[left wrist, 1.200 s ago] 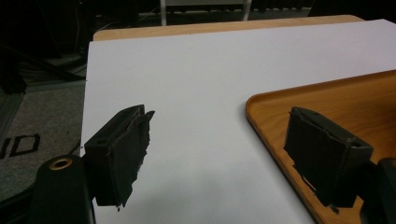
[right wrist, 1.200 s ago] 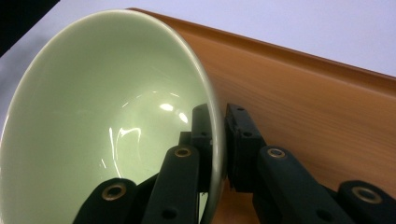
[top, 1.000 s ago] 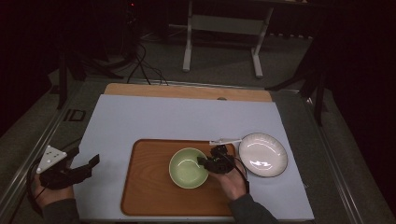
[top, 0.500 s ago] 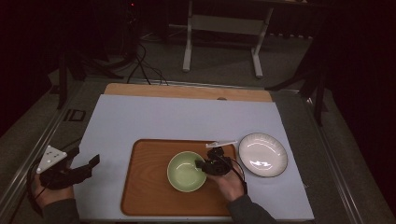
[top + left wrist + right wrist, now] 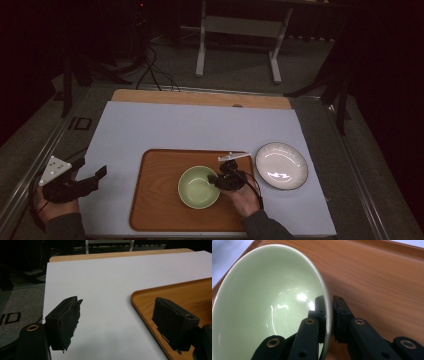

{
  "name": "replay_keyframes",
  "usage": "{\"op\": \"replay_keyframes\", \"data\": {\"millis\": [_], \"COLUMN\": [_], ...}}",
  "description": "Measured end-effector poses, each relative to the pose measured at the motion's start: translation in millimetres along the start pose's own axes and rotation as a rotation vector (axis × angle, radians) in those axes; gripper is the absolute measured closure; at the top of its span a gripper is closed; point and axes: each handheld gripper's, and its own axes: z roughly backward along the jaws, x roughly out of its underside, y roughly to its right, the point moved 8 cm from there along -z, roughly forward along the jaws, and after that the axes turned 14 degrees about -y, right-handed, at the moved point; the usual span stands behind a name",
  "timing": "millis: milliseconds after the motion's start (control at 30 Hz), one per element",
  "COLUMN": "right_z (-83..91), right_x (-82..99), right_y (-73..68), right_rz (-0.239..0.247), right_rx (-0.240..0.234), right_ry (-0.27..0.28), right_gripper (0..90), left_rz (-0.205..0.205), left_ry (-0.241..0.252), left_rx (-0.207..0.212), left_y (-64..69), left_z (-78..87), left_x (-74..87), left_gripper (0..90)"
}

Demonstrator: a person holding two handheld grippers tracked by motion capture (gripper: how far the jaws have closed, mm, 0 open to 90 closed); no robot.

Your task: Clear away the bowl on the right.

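A dark room surrounds a surface covered in white. A wooden tray sits near the front, carrying 1 green bowl. The right gripper pinches the bowl's right rim. The left gripper, jaws apart and empty, rests far left. A white plate lies right of the tray.
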Motion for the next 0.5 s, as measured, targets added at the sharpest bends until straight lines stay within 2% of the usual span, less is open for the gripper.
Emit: {"op": "replay_keyframes", "data": {"millis": [333, 500], "right_z": [-5.7, -6.9], "right_x": [2.2, 1.5], "right_y": [7.0, 7.7], "right_rz": [-0.031, -0.032], "right_rx": [0.000, 0.004], "right_ry": [-0.014, -0.014], "right_gripper": [83.4, 83.3], "left_rz": [0.000, 0.000], "left_ry": [-0.002, -0.003], "left_rx": [0.001, 0.002], "left_y": [0.0, 0.3], "left_z": [-0.2, -0.4], "left_x": [0.1, 0.1], "left_gripper": [21.5, 21.5]}}
